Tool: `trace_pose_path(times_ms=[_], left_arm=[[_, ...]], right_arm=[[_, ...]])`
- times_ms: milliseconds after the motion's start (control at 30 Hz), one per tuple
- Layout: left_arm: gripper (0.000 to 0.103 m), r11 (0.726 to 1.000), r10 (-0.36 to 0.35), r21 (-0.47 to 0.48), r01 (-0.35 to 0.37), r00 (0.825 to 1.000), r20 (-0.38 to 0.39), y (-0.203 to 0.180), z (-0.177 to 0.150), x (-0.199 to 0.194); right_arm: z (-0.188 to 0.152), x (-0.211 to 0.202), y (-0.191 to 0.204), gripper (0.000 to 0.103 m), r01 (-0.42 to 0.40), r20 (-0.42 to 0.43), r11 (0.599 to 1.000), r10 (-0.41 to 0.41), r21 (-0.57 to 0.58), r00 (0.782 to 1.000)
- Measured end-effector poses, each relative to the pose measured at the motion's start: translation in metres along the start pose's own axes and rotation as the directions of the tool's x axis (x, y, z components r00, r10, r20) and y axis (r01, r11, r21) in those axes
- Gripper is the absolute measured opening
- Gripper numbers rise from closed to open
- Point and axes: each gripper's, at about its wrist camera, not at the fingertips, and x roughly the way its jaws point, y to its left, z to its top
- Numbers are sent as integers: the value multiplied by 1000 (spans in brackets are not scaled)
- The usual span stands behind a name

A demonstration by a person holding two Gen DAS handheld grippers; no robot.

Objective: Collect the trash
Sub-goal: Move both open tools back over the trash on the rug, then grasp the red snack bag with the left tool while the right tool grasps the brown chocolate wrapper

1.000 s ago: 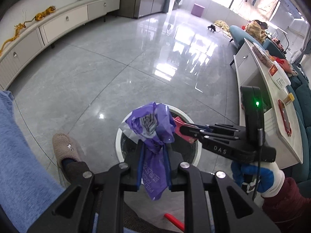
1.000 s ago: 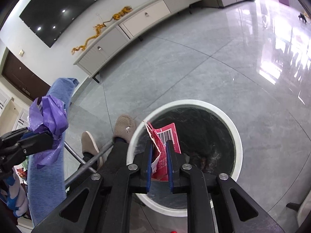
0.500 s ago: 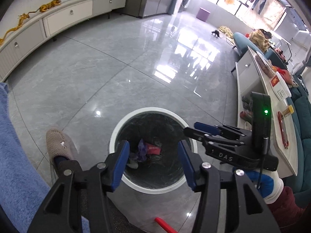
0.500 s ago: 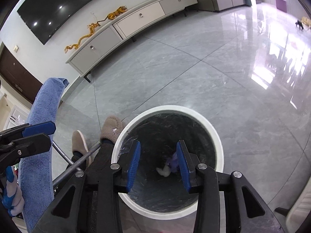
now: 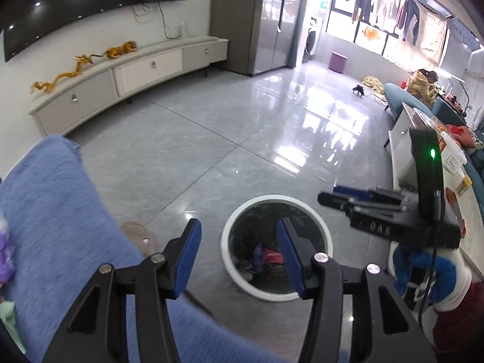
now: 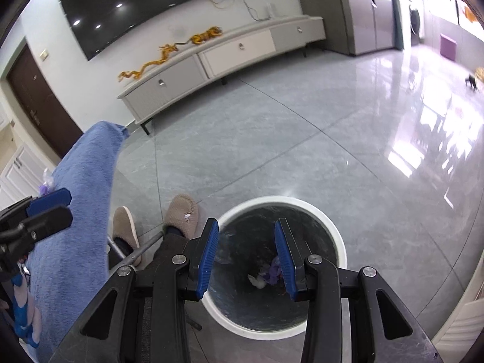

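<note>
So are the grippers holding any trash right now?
No. The left gripper and the right gripper are both open with nothing between their pads. The purple bag and red wrapper lie inside the bin.

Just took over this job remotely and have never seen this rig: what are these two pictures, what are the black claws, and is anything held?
No robot arm here: a person holds a two-finger black gripper with blue pads in each hand, with a fisheye camera on each. One picture looks along the left gripper, the other along the right gripper. Both are open and hold nothing. Below them on the grey tiled floor stands a round white-rimmed trash bin with a dark liner; purple plastic and a red wrapper lie inside.
</note>
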Motion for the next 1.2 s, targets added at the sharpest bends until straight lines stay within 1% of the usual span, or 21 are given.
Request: trace_pose_path(times_ms=[133,200,300,367,400,433,567,667,800,867,933,1000,1033,1133,1167,1200], left_arm=[[50,998,53,-25,-52,999,13,17,-20,-26],[50,997,62,-47,-61,998,14,27,-26,-36],[51,992,106,-73,-103,994,40,47,-39,-59],[58,987,136,-99,-130,989,61,61,-48,-75],[65,983,157,-113,-148,985,74,68,-53,-84],[68,977,187,-126,-175,978,94,76,-60,-97],[68,956,251,-188,-226,960,122,105,-86,-131],[68,930,307,-250,-269,943,128,132,-110,-155],[68,887,379,-331,-323,918,119,166,-149,-188],[68,861,409,-374,-345,906,107,182,-172,-203],[68,827,444,-422,-371,892,87,200,-195,-218],[68,805,463,-453,-384,883,74,211,-211,-228],[68,789,479,-469,-397,876,63,219,-220,-233],[68,758,504,-500,-420,863,40,237,-237,-244],[68,752,511,-504,-425,859,38,243,-240,-247],[68,747,520,-506,-432,854,38,247,-241,-249]], right_arm=[[7,-11,31,38,-27,19,998,29,-63,999],[8,-16,47,38,-42,28,995,44,-93,999],[10,-25,74,38,-70,38,988,76,-140,996],[10,-29,90,38,-83,41,982,91,-169,995],[10,-32,100,38,-91,42,978,101,-185,994],[9,-34,108,38,-98,44,975,109,-199,993],[5,-44,149,38,-142,40,954,158,-266,987],[-3,-50,176,39,-187,21,931,204,-314,979],[-16,-57,212,43,-230,-10,897,244,-377,970],[-22,-61,229,45,-251,-26,877,264,-409,964],[-28,-65,247,46,-274,-46,857,283,-437,958],[-32,-66,262,46,-291,-65,838,296,-462,953],[-34,-64,270,46,-304,-75,827,305,-472,949],[-41,-61,297,48,-360,-127,789,344,-497,930],[-44,-59,306,52,-381,-149,774,356,-507,922],[-49,-57,317,59,-404,-174,755,370,-516,913]])
